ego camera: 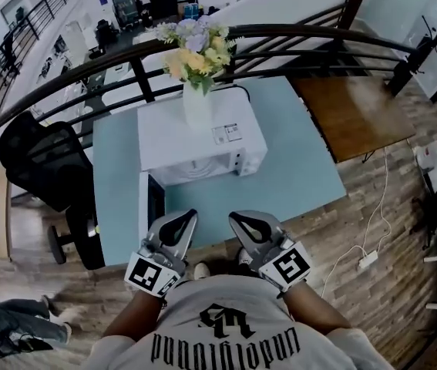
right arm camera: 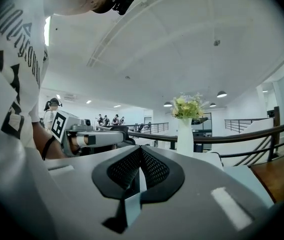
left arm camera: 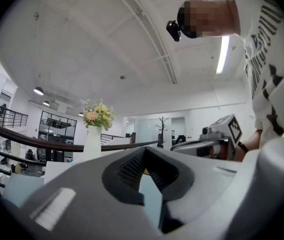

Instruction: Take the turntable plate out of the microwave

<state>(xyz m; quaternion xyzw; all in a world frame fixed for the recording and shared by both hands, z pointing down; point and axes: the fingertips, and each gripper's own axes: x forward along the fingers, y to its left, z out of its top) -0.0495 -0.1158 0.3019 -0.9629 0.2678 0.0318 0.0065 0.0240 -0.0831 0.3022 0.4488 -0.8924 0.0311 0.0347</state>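
A white microwave (ego camera: 203, 141) stands on the light blue table (ego camera: 295, 153). Its dark door (ego camera: 153, 205) hangs open towards the left. The inside and the turntable plate are hidden from every view. A white vase of flowers (ego camera: 197, 102) stands on top of the microwave. My left gripper (ego camera: 189, 216) and right gripper (ego camera: 236, 218) are side by side near the table's near edge, short of the microwave, both shut and empty. The left gripper view shows its shut jaws (left arm camera: 144, 154), the vase (left arm camera: 92, 141) and the right gripper (left arm camera: 217, 136). In the right gripper view the shut jaws (right arm camera: 140, 153) point past the vase (right arm camera: 185, 134).
A black office chair (ego camera: 45, 168) stands left of the table. A curved dark railing (ego camera: 280, 37) runs behind it. A wooden tabletop (ego camera: 357, 110) lies at the right. A white power strip with cable (ego camera: 367, 259) lies on the wood floor, and a person's legs (ego camera: 10, 318) show at bottom left.
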